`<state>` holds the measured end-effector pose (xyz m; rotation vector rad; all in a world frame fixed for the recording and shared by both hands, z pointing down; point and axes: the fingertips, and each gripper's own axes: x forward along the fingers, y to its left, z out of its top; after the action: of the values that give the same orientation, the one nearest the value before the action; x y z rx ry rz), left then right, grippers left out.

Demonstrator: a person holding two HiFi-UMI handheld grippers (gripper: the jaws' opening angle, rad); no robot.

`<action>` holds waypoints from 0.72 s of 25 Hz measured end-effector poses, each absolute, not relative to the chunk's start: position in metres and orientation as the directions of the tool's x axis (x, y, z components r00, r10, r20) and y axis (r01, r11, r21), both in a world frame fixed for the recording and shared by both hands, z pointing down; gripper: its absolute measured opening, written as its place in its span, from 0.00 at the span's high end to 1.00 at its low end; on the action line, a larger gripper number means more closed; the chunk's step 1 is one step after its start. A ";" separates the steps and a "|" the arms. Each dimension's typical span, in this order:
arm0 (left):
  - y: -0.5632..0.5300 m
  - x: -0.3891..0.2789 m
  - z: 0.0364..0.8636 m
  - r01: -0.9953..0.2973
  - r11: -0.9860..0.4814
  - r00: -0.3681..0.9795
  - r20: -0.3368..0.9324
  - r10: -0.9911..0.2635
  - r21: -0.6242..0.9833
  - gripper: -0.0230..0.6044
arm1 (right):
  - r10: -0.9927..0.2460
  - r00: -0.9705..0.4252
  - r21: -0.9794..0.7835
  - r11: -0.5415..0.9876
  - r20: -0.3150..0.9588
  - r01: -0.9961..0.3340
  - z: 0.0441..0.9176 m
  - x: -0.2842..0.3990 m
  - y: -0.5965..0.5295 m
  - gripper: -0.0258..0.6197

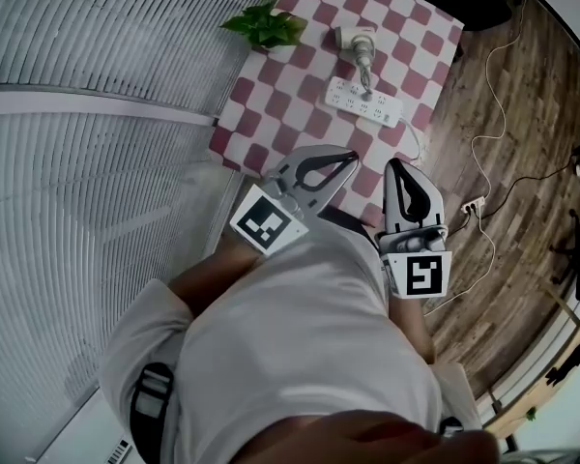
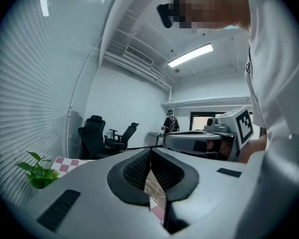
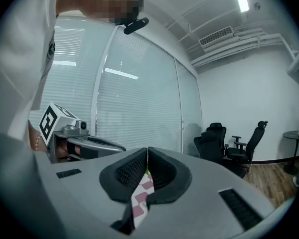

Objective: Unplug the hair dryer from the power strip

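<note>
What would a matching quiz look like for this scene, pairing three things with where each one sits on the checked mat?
Things:
1. green leafy plant
2. white hair dryer
3. white rectangular power strip

Places:
a. around the middle of the red-and-white checked mat
b. at the mat's far left corner
c. between the power strip and the mat's far edge

Pairs: 1-b, 2-c, 3-a.

Bare tabletop [image 1: 271, 124] is lying open from its near edge up to the strip [image 1: 365, 102] at mid-table. The dryer [image 1: 358, 44] is standing just behind the strip. A plant [image 1: 266, 25] is crowding the far left corner. Blinds [image 1: 97, 114] are running close along the left edge. Floor [image 1: 532, 114] with a trailing cable [image 1: 490, 245] is lying off the right edge.
</note>
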<state>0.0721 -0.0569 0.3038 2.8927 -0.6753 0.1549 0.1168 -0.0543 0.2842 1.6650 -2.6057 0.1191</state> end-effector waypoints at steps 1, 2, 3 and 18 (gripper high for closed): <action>-0.060 0.075 0.305 -0.451 -0.882 0.890 0.143 -0.433 0.138 0.91 | -0.902 -0.423 -0.044 0.421 0.080 -0.906 0.285 0.120 -0.057 0.91; -0.063 0.078 0.306 -0.455 -0.880 0.888 0.144 -0.437 0.137 0.91 | -0.900 -0.429 -0.044 0.427 0.084 -0.903 0.287 0.122 -0.059 0.91; -0.065 0.081 0.307 -0.459 -0.878 0.886 0.144 -0.441 0.134 0.91 | -0.895 -0.436 -0.039 0.435 0.090 -0.900 0.290 0.125 -0.061 0.91; -0.100 0.088 0.333 -0.423 -0.902 0.891 0.220 -0.398 0.082 0.91 | -0.903 -0.415 -0.023 0.416 0.112 -0.909 0.312 0.132 -0.097 0.91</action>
<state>0.0879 -0.1003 0.3327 2.9293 -0.6385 0.3004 0.1324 -0.0965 0.3122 1.6506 -2.5729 0.1230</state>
